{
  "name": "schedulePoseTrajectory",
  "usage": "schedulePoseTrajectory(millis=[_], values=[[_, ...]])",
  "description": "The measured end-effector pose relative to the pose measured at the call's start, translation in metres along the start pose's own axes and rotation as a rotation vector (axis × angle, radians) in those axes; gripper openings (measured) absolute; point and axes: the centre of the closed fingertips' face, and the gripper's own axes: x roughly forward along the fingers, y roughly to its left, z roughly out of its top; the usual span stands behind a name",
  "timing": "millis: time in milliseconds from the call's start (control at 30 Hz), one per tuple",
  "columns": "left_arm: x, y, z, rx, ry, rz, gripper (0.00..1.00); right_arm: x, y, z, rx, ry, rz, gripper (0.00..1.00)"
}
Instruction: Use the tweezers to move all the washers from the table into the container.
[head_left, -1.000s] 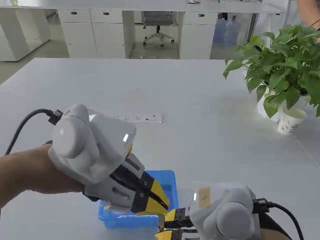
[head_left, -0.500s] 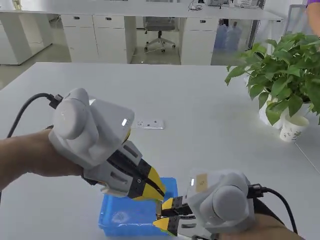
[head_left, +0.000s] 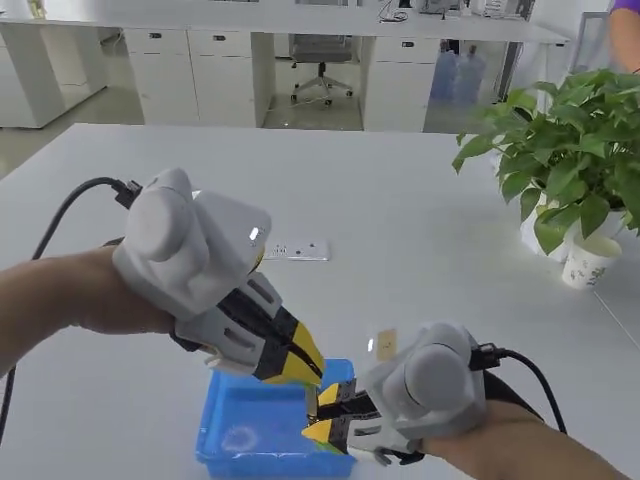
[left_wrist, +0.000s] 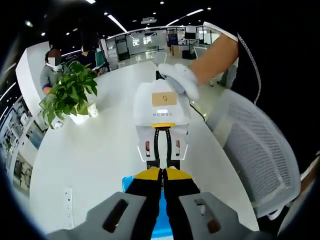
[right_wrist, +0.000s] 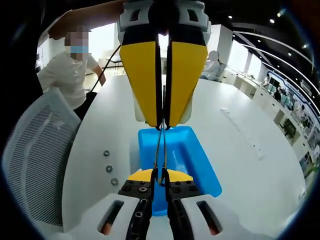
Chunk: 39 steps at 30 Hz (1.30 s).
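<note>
The tweezers (right_wrist: 161, 150) hang above the blue container (right_wrist: 192, 165). The left claw (right_wrist: 163, 124) is clenched on one end and the right claw (right_wrist: 160, 176) on the other. Thin, springy and slick, they likely want a mid-leg hold. Three washers (right_wrist: 109, 169), small, flat and light, lie on the tabletop (right_wrist: 100, 125) just beside the container. The right gripper view gives them and the tweezers' legs; the head view gives the claws meeting over the container's end.

My jaws: black with yellow tips; container (head_left: 235, 448) bright blue.
My left gripper (head_left: 308, 371) and right gripper (head_left: 316, 416) white, tweezers (right_wrist: 161, 145) and washers (right_wrist: 107, 168) silver, table (head_left: 420, 200) white.
</note>
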Motion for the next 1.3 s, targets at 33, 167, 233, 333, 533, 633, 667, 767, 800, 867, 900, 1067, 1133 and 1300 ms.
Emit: schedulePoseTrajectory(millis=[33,167,233,333,533,633,667,767,800,867,900,1067,1133,1300], values=[[0.000,0.001,-0.001,-0.003,0.000,0.001,0.04,0.001,-0.001,0.000,-0.003,0.002,0.001,0.09],[-0.002,0.007,-0.004,-0.009,0.001,0.008,0.04,0.005,-0.008,0.002,-0.010,0.005,0.009,0.09],[-0.002,0.010,-0.007,-0.011,0.004,0.010,0.04,0.007,-0.010,0.001,-0.015,0.009,0.014,0.09],[0.000,0.013,-0.011,-0.015,0.007,0.011,0.04,0.011,-0.013,-0.002,-0.025,0.021,0.024,0.09],[0.008,0.021,-0.020,-0.025,0.013,0.017,0.04,0.018,-0.020,-0.012,-0.024,0.040,0.040,0.10],[0.012,0.023,-0.024,-0.032,0.015,0.013,0.04,0.022,-0.021,-0.016,-0.023,0.048,0.048,0.10],[0.013,0.023,-0.025,-0.036,0.015,0.010,0.04,0.023,-0.022,-0.018,-0.024,0.050,0.049,0.10],[0.017,0.025,-0.030,-0.045,0.017,0.005,0.04,0.027,-0.023,-0.022,-0.024,0.060,0.057,0.10],[0.018,0.026,-0.032,-0.047,0.019,0.004,0.04,0.028,-0.024,-0.024,-0.021,0.062,0.062,0.10],[0.021,0.027,-0.035,-0.052,0.025,0.002,0.04,0.031,-0.024,-0.027,-0.018,0.066,0.070,0.10],[0.022,0.028,-0.036,-0.053,0.027,0.003,0.04,0.032,-0.024,-0.028,-0.015,0.067,0.072,0.10],[0.027,0.028,-0.045,-0.073,0.027,0.003,0.04,0.039,-0.025,-0.035,-0.018,0.078,0.090,0.10],[0.028,0.028,-0.048,-0.081,0.025,0.004,0.04,0.041,-0.023,-0.038,-0.018,0.085,0.100,0.10],[0.032,0.028,-0.056,-0.096,0.027,0.002,0.04,0.047,-0.021,-0.043,-0.028,0.098,0.120,0.10]])
